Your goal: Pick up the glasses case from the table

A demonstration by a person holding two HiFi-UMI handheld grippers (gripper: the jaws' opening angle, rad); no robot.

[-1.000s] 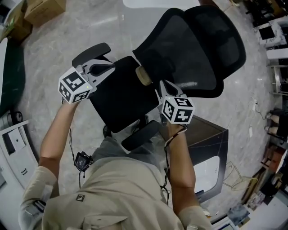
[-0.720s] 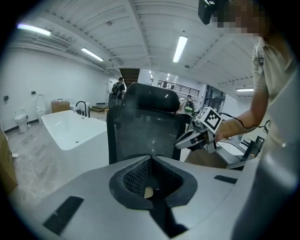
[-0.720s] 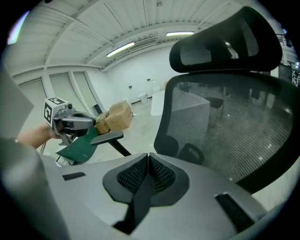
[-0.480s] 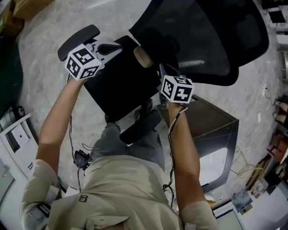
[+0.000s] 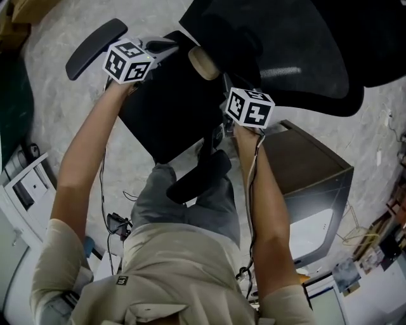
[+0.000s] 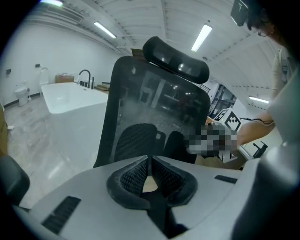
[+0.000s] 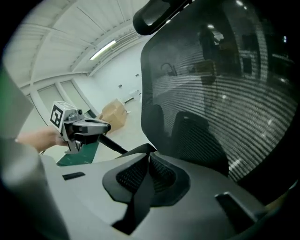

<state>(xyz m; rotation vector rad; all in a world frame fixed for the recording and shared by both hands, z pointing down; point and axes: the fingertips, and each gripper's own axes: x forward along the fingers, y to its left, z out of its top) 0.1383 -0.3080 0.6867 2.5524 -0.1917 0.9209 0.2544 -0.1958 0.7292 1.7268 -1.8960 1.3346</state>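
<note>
No glasses case and no table show in any view. My left gripper [image 5: 162,46] is shut and empty over the left side of a black office chair's seat [image 5: 165,108]. My right gripper [image 5: 226,86] is shut and empty too, by the seat's right edge, in front of the mesh back [image 5: 298,51]. In the left gripper view the closed jaws [image 6: 150,159] face the mesh back [image 6: 154,108]. In the right gripper view the closed jaws [image 7: 150,154] face the same back [image 7: 220,93], with the left gripper [image 7: 75,126] off to the left. A beige rounded piece [image 5: 203,62] sits where seat meets back.
The chair's armrests [image 5: 95,47] [image 5: 200,178] stick out at either side. A dark cabinet [image 5: 304,171] stands to the right of the chair. Cardboard boxes [image 5: 25,9] lie at the far left on the marble floor, and white equipment [image 5: 19,184] stands at the left edge.
Both grippers have sunk toward the chair and now sit farther up the picture. The chair has shifted up and fills more of the top. Both pairs of jaws stay closed.
</note>
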